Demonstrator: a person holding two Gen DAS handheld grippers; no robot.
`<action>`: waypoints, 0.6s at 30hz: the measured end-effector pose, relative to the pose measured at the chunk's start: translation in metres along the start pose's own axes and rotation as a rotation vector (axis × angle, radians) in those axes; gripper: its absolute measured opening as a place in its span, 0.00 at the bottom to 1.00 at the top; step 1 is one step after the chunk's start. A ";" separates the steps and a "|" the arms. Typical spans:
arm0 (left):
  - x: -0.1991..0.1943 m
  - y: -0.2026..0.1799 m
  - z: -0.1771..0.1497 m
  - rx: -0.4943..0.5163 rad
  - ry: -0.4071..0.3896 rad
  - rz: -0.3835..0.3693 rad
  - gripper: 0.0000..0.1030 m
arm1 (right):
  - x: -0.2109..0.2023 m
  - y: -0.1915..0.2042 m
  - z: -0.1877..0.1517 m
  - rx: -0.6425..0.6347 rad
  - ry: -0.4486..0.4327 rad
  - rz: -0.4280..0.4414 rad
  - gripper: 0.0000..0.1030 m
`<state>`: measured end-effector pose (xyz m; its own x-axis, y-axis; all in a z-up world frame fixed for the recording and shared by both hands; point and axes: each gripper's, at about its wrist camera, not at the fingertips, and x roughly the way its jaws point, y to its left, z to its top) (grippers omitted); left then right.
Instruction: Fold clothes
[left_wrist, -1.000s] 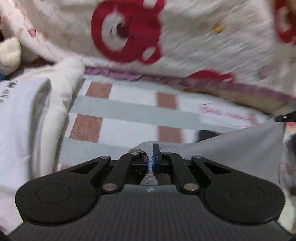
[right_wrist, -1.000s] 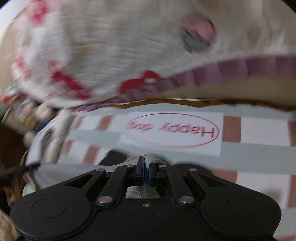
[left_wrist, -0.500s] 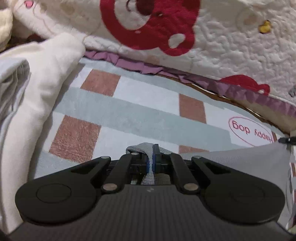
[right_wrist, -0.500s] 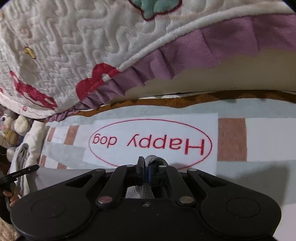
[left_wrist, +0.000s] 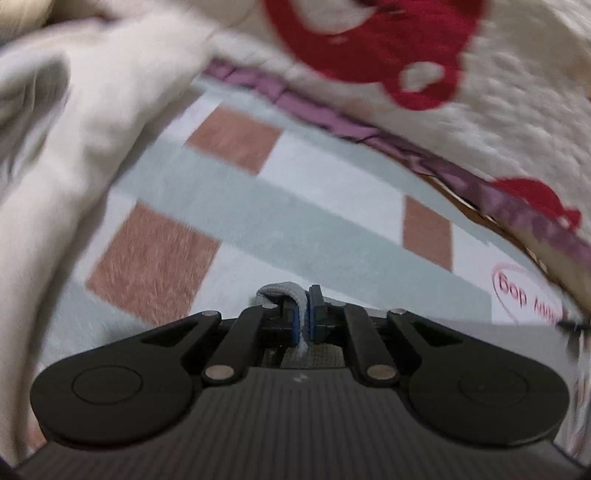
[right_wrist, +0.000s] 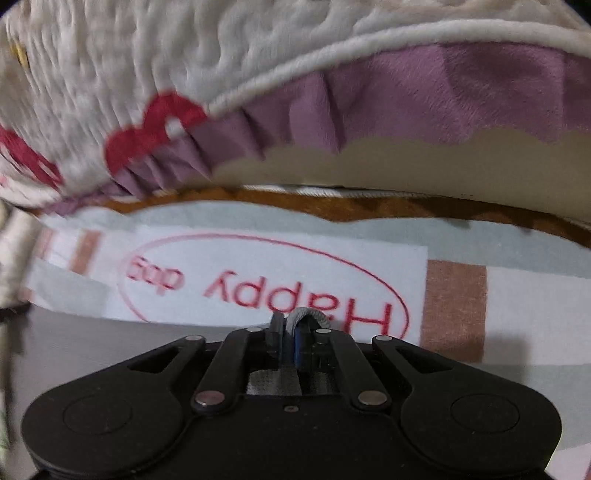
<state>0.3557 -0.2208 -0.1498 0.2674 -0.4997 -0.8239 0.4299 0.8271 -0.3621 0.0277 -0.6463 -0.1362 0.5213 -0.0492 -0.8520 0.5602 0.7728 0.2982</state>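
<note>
In the left wrist view, a cream-white fabric heap (left_wrist: 74, 122) fills the far left, lying on a checked mat (left_wrist: 258, 206) of pale green, white and brown squares. Low in the middle, the left hand-held gripper (left_wrist: 303, 317) is clenched on a rolled edge of the grey garment (left_wrist: 284, 291), which pokes up between its blue pads. To the right, the grey cloth stretches away just above the mat toward the frame's edge. Above and to the right hangs a cream quilt (left_wrist: 498, 122) with red bear shapes and a purple frill along its lower hem.

In the right wrist view, the grey garment (right_wrist: 92, 332) spreads flat from the left edge toward the centre, above the checked mat (right_wrist: 454, 302). The red oval "Happy dog" print (right_wrist: 258, 284) lies upside down on the mat just behind it. The right hand-held gripper (right_wrist: 290, 332) is pinched shut on a grey hem loop. The quilt (right_wrist: 184, 55) and its purple frill (right_wrist: 406, 99) overhang the top.
</note>
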 end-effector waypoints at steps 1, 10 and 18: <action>0.000 -0.001 0.001 0.000 0.006 0.003 0.06 | 0.000 0.002 -0.002 -0.014 -0.011 -0.009 0.04; -0.009 0.005 0.012 0.096 0.083 0.014 0.22 | -0.053 -0.055 -0.016 0.098 -0.148 -0.077 0.46; -0.078 0.006 -0.028 0.200 -0.093 0.099 0.42 | -0.126 -0.108 -0.107 0.289 -0.289 -0.081 0.46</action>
<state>0.3135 -0.1694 -0.0996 0.3908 -0.4482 -0.8040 0.5576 0.8102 -0.1807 -0.1675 -0.6559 -0.1072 0.6040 -0.3098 -0.7343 0.7431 0.5519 0.3785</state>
